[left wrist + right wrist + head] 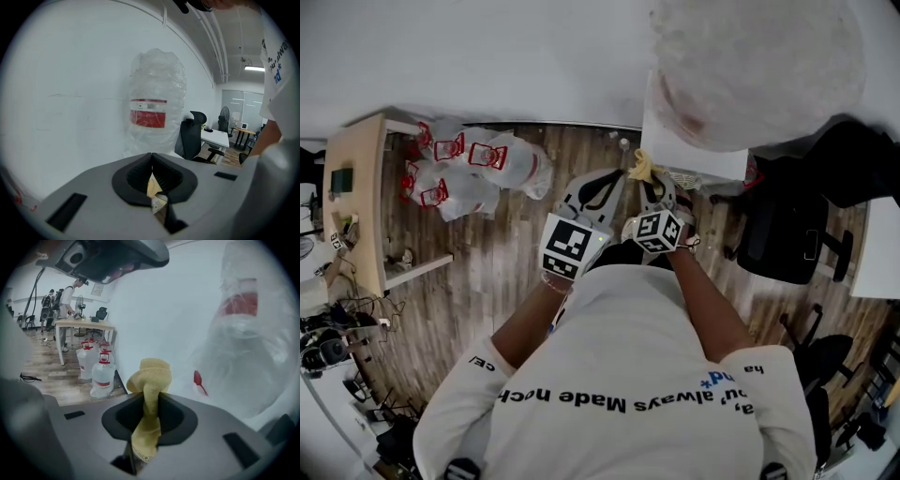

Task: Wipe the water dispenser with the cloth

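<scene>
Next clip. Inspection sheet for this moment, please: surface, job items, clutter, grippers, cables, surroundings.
Surface: wooden floor.
Job's things: water dispenser by the wall, wrapped bottle on top; yellow cloth held up before it.
Clutter: water jugs on the floor.
Grippers: right gripper shut on the cloth; left gripper shut, a yellow strip with a tag between its jaws, seemingly the same cloth.
Cables: loose cables on the floor, far left.
Surroundings: table, office chair, white wall.
</scene>
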### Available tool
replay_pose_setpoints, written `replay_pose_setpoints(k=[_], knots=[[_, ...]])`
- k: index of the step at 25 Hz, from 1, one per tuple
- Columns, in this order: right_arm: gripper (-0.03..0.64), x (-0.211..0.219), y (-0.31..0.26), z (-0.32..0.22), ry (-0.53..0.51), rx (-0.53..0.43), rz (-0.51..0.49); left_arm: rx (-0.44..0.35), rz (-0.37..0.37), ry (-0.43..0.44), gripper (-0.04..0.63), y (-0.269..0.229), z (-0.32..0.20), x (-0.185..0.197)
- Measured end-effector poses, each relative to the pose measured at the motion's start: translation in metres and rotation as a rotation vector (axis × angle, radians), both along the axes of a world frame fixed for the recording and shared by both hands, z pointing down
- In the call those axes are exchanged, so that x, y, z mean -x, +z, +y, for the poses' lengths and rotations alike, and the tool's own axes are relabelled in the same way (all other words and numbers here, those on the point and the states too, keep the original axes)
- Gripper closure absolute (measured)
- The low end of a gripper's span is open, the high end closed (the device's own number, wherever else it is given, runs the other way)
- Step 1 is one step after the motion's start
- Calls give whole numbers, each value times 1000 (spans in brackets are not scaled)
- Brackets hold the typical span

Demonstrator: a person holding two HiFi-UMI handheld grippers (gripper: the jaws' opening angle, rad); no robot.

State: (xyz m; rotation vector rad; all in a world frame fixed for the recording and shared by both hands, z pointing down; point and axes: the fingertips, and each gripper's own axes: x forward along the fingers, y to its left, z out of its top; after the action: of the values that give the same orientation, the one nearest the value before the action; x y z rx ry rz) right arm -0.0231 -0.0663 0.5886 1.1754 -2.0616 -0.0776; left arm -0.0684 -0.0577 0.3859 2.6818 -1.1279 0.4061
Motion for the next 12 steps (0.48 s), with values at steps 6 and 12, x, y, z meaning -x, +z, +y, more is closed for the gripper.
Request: replay_pose_setpoints(k=[6, 12], knots=[[534, 9, 26, -17, 16, 11, 61, 4, -7, 2, 575, 3, 0, 13], [534, -3, 26, -19, 29, -17, 103, 11, -10, 8, 575, 6, -1, 12]])
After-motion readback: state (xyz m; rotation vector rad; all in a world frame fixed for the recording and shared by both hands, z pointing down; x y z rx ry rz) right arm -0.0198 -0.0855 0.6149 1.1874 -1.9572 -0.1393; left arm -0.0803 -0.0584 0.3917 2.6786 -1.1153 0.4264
